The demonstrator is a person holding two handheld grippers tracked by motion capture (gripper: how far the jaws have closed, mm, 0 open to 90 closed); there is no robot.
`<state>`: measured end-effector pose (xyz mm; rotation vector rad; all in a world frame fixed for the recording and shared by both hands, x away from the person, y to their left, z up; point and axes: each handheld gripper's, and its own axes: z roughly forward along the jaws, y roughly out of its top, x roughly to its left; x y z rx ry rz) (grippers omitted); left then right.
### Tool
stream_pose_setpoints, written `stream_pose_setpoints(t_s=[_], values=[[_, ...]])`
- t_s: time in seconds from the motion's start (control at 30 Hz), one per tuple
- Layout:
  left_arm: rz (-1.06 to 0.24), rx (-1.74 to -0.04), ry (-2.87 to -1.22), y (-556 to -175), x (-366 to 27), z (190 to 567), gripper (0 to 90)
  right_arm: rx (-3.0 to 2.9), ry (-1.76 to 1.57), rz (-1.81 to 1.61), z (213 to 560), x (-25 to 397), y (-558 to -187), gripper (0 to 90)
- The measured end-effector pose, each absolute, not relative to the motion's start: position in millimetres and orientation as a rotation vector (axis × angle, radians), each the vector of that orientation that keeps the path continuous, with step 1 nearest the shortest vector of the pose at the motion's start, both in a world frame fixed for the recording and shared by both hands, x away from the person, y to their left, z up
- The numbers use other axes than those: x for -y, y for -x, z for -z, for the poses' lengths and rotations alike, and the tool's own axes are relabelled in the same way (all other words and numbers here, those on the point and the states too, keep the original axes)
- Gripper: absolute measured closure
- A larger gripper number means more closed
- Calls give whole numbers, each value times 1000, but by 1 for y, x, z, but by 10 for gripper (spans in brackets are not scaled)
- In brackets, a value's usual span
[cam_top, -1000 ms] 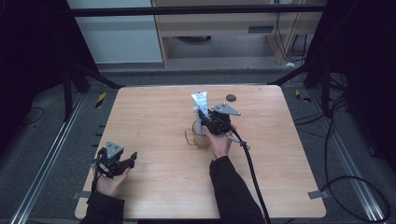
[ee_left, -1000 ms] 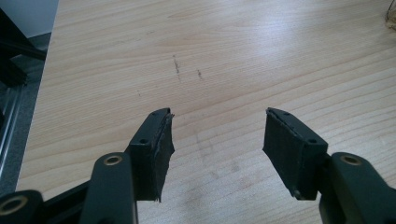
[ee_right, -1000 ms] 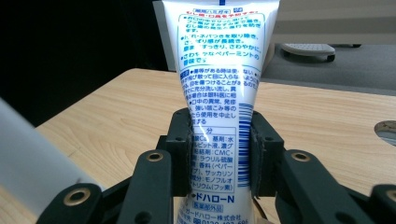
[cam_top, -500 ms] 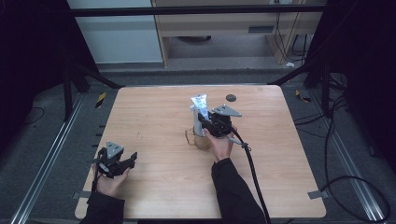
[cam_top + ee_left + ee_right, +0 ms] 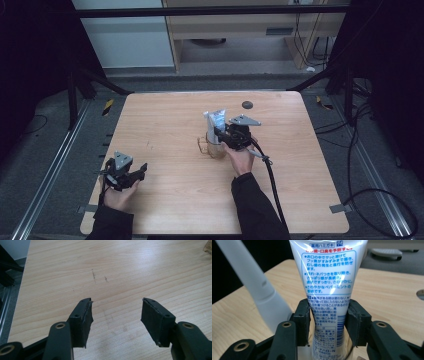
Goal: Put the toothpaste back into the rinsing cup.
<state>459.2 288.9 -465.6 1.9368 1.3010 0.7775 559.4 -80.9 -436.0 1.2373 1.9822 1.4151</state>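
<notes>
- Two grippers on the wooden table (image 5: 300, 190), well apart.
- Right gripper (image 5: 328, 322) is clamped on a white toothpaste tube (image 5: 328, 277), which stands upright in a clear glass cup (image 5: 212, 147) mid-table; a white handle (image 5: 259, 290) leans in the cup beside it.
- Left gripper (image 5: 116, 320) sits near the front left corner, jaws spread wide over bare wood, holding nothing.
</notes>
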Motion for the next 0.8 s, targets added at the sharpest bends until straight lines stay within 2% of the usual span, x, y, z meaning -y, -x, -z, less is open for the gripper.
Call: stream_pose_setpoints(t_s=[0.07,0.13,0.17,0.2,0.5,0.8], values=[[-777,-1302,-1936,-459,-289,466,413,-2000,-1228,-1398,436,82,-557,565],[-778,-1302,-1937,-459,-289,466,413,-2003,-1214,-1378,433,83,-554,487],[-778,-1302,-1937,-459,-289,466,413,-2000,-1213,-1379,430,84,-553,483],[-778,-1300,-1939,-459,-289,466,412,-1987,-1200,-1379,427,86,-551,525],[-777,-1299,-1942,-459,-288,466,411,-1958,-1169,-1393,405,106,-535,470],[-762,-1293,-1958,-459,-286,467,399,-2042,-1198,-1349,417,144,-496,285]])
